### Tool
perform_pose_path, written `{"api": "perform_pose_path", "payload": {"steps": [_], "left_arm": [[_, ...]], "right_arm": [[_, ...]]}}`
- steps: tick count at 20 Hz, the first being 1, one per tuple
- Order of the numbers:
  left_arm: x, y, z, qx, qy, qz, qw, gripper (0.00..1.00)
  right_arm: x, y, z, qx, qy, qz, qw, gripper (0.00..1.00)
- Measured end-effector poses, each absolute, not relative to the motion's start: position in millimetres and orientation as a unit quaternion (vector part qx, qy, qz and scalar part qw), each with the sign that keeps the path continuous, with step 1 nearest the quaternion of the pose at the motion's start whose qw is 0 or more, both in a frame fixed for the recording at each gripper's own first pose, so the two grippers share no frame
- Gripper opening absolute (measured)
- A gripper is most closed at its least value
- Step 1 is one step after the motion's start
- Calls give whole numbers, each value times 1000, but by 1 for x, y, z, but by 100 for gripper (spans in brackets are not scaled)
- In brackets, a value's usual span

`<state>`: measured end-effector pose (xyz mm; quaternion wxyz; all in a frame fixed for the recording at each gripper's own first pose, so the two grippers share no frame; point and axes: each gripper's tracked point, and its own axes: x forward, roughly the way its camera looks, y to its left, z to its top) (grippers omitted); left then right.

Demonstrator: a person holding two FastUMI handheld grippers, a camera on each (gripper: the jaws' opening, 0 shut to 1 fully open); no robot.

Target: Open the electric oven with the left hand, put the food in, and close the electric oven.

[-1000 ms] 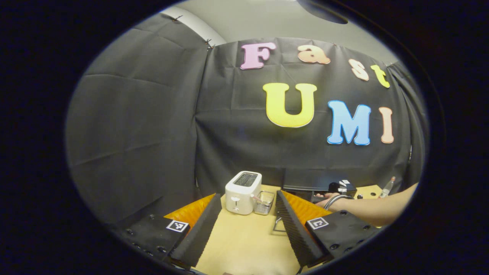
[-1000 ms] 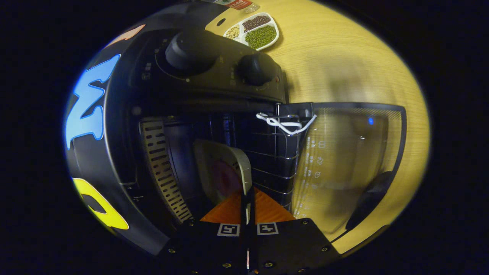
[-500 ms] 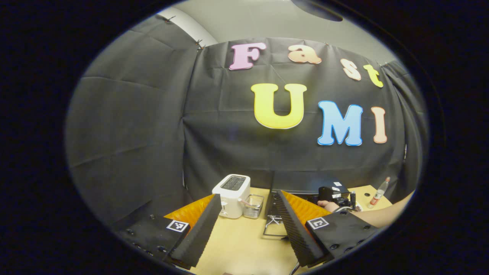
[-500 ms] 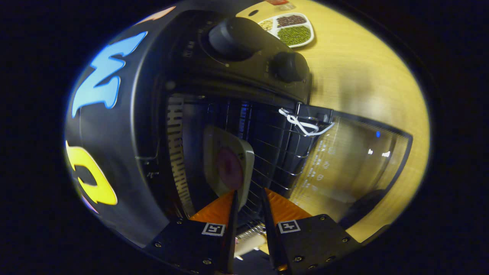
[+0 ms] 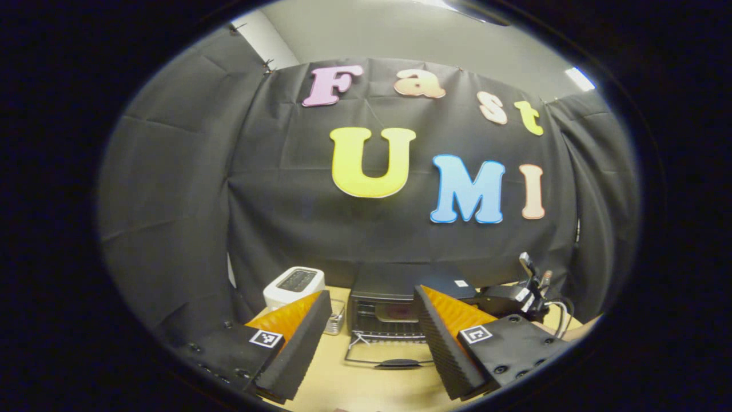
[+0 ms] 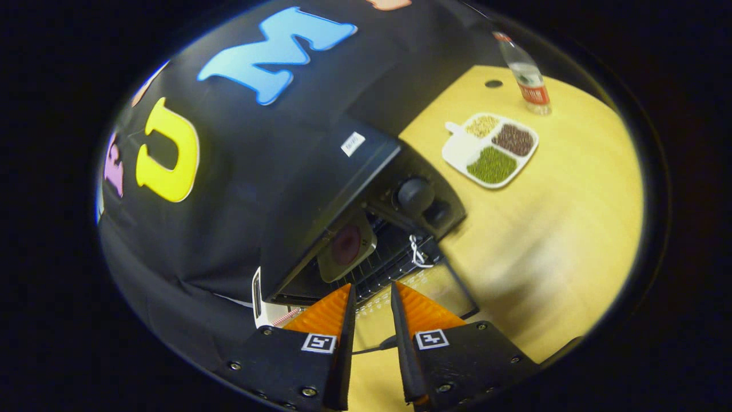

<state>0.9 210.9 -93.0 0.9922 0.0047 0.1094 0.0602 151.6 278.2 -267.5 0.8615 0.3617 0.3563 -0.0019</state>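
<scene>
Inside the black oven (image 6: 320, 200), on the wire rack, sits the plate (image 6: 347, 247) with a dark reddish piece of food (image 6: 346, 244) on it, so the loading part looks done and what's left is shutting the door (image 5: 389, 356). That door lies flat on the surface (image 6: 549, 229), its handle toward the viewer, at about 6 o'clock from the cavity in the left gripper view.

The left tool (image 5: 372, 343) is spread wide and holds nothing; it hangs back from the oven. The right tool (image 6: 372, 343) is open only a narrow gap, also empty, just in front of the open mouth.

To do the closing well, probably best to get under the door handle's bar and swing it up in an arc around the hinge rather than shoving straight forward. The glass panel looks smooth and slippery, so the handle is the safer contact. The small white cord (image 6: 417, 252) by the hinge corner could snag, worth watching.

Materials: oven is matte black metal with two round knobs (image 6: 416, 193), rack is thin wire, plate is pale and glossy with rounded corners. Surface is light wood grain. A white toaster (image 5: 294, 285) sits at 9 o'clock from the oven.
</scene>
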Motion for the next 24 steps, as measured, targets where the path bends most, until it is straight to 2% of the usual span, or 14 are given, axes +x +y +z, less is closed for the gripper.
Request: {"api": "perform_pose_path", "payload": {"steps": [2,3,4,6,7,12,14,15,17,18,20,21,22,24], "left_arm": [[8,192,-91,2,108,43,993,100],[12,182,-90,2,107,34,994,92],[16,172,-89,3,105,26,994,100],[21,152,-82,6,98,10,995,91],[23,142,-79,7,95,4,995,91],[31,98,-62,2,80,-22,997,100],[33,85,-53,-1,74,-25,997,97],[35,81,-52,-2,72,-26,997,97],[36,76,-53,0,75,-23,997,97],[37,74,-55,1,79,-22,997,100],[40,72,-64,3,92,-22,995,100],[41,71,-72,3,102,-22,995,97],[43,71,-81,2,116,-23,993,100],[46,72,-109,-2,158,-24,987,100]], "right_arm": [[137,259,-234,316,327,19,890,36],[132,249,-220,292,313,28,903,36],[126,236,-206,261,291,38,920,36],[117,216,-175,200,248,57,946,36],[114,206,-158,172,223,65,957,36],[85,161,-70,83,103,70,989,36],[72,143,-36,69,57,65,994,36],[64,136,-19,62,36,65,995,48],[57,116,0,49,0,53,997,88],[51,111,8,45,-10,46,998,93],[47,104,7,48,-12,43,998,93],[47,100,5,51,-8,42,998,93],[49,93,1,50,-2,39,998,93],[52,86,-8,46,12,36,998,93]]}}
